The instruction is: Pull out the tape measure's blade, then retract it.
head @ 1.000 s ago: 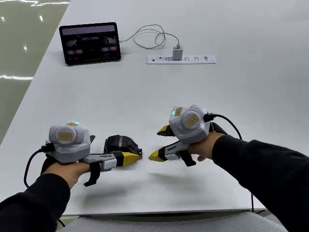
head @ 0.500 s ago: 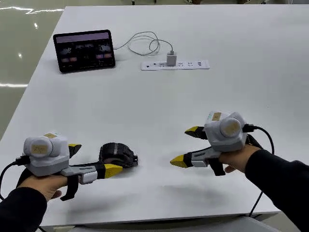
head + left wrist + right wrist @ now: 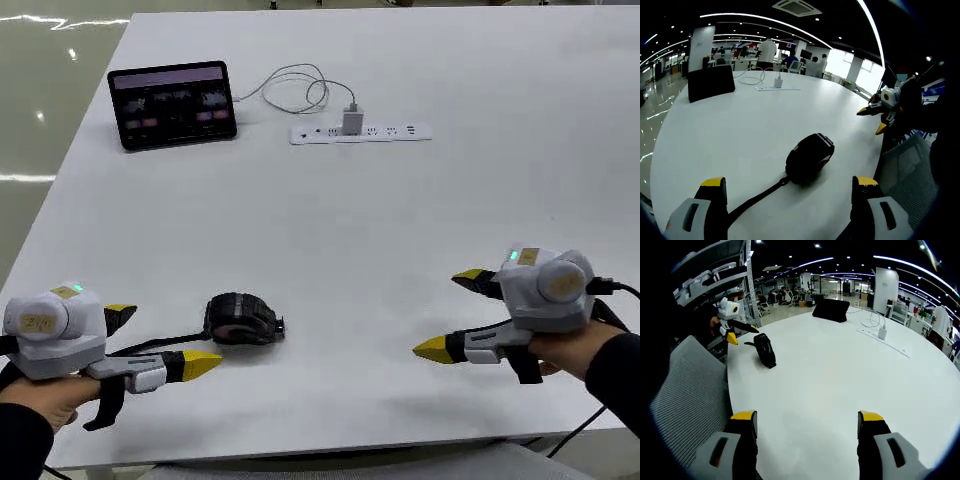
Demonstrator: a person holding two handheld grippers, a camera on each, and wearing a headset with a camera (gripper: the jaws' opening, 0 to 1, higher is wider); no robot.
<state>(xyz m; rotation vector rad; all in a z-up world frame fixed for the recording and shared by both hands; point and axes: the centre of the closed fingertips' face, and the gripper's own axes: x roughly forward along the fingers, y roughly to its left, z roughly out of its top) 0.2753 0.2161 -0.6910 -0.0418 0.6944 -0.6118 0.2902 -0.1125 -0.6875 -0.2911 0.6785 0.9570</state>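
Tape measure, black and round-cased, lies near the front-left edge of the white desk. Its long axis runs left to right across you, and its dark strap trails back toward your left gripper. That gripper, jaws spread and holding nothing, sits just beside the case, which lies ahead between its tips. Your right gripper, likewise spread and empty, is well apart to the right, facing what looks like the blade end. The left is therefore the nearer one to pin the case.

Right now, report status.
Left gripper open, right gripper open, both empty. Tape measure on table, ungripped, no blade out. Tablet, power strip far off.
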